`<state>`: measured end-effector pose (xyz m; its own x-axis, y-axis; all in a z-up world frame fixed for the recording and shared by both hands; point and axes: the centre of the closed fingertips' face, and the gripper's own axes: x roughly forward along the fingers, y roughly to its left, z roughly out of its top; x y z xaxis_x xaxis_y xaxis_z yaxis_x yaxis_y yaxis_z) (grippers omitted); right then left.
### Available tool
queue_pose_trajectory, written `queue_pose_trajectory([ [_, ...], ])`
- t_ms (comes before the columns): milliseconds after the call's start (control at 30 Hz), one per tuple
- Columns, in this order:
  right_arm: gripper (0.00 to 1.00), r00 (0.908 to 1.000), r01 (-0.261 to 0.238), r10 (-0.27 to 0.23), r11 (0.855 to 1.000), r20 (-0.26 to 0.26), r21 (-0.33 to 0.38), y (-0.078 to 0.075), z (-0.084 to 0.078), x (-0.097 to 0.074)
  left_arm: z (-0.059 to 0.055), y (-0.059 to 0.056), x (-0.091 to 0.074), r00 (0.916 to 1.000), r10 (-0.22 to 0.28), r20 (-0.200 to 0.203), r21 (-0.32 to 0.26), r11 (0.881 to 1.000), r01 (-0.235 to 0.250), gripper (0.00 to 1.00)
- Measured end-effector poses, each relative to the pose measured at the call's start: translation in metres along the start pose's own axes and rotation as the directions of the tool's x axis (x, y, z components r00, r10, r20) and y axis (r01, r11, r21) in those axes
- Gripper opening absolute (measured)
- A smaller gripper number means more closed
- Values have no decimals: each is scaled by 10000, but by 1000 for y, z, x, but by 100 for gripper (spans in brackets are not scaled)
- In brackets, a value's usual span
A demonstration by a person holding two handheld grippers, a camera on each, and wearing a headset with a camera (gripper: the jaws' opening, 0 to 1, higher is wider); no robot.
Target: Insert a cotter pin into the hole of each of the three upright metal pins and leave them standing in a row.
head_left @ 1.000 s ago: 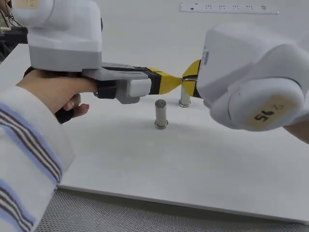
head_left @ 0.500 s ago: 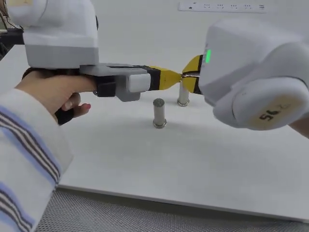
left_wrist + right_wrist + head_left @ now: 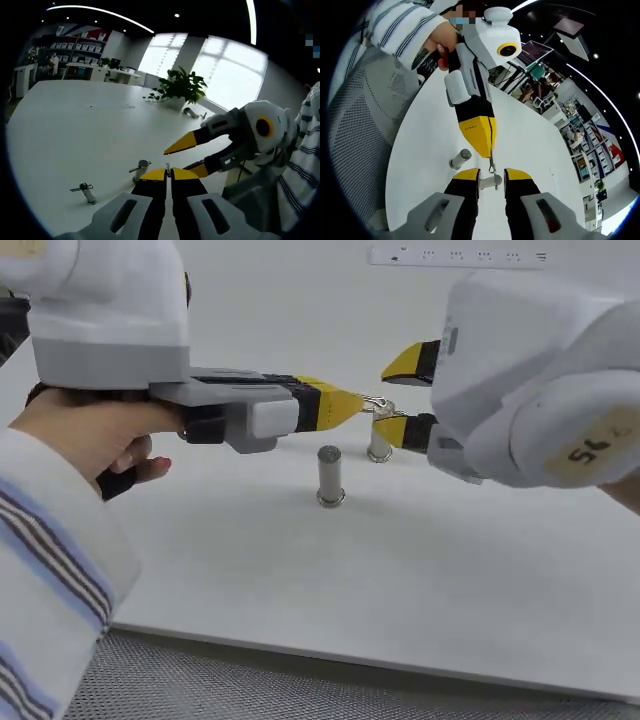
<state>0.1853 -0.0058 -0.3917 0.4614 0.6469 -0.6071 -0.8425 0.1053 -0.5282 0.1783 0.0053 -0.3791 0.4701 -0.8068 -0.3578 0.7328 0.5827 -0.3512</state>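
My left gripper (image 3: 345,407) reaches in from the left, shut on a small cotter pin (image 3: 374,404) whose ring end pokes past its yellow tips. My right gripper (image 3: 398,397) comes from the right, its jaws open above and below that cotter pin. Directly under the cotter pin stands the rear metal pin (image 3: 380,444); a nearer metal pin (image 3: 331,476) stands alone. In the right gripper view the cotter pin (image 3: 491,164) hangs from the left gripper's tips over a metal pin (image 3: 487,183) between my open jaws. In the left gripper view, another metal pin (image 3: 88,192) carries a cotter pin.
The work sits on a white board (image 3: 420,580) whose front edge borders grey mesh (image 3: 200,680). A power strip (image 3: 455,255) lies at the far edge. A potted plant (image 3: 180,90) stands far back on the table.
The right gripper's jaws have opened and drawn back slightly from the cotter pin. The left gripper keeps hold of it at about the same place.
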Motion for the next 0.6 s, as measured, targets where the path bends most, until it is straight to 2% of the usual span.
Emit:
queue_pose_trajectory([
  [33,14,9993,-371,370,9987,47,341,4,-2,1,-1,-1,0,10000,-19,-47,168,9999,20,0],
  [100,16,9977,-638,613,9938,300,906,5,-2,1,-3,-4,-1,9998,-106,-189,578,9983,116,0],
  [133,17,9949,-968,925,9871,395,1278,7,-3,1,-4,-6,-1,9996,-152,-223,716,9973,167,0],
  [233,18,9864,-1551,1401,9664,857,2052,10,-1,2,-3,-11,-3,9991,-378,-209,1168,9924,399,0],
  [300,17,9765,-2010,1760,9523,1245,2298,13,1,2,-4,-14,-4,9983,-506,-304,1313,9899,542,0],
  [333,17,9708,-2262,1980,9436,1356,2417,16,2,2,-4,-17,-4,9976,-608,-340,1584,9852,655,0],
  [400,17,9628,-2555,2192,9291,1581,2673,17,3,1,-4,-21,-5,9966,-740,-353,1778,9809,792,0],
  [433,17,9550,-2833,2425,9163,1707,2831,19,2,0,-3,-20,-7,9963,-780,-354,1841,9794,832,0],
  [500,16,9480,-3042,2558,9031,1892,3031,21,2,0,-1,-23,-9,9952,-928,-307,1990,9752,971,0],
  [567,13,9340,-3420,2806,8812,2211,3265,26,4,-3,-1,-27,-9,9939,-1052,-330,2169,9700,1099,0],
  [600,12,9295,-3523,2862,8754,2326,3310,27,5,-4,-2,-28,-10,9929,-1126,-384,2294,9661,1184,0],
])
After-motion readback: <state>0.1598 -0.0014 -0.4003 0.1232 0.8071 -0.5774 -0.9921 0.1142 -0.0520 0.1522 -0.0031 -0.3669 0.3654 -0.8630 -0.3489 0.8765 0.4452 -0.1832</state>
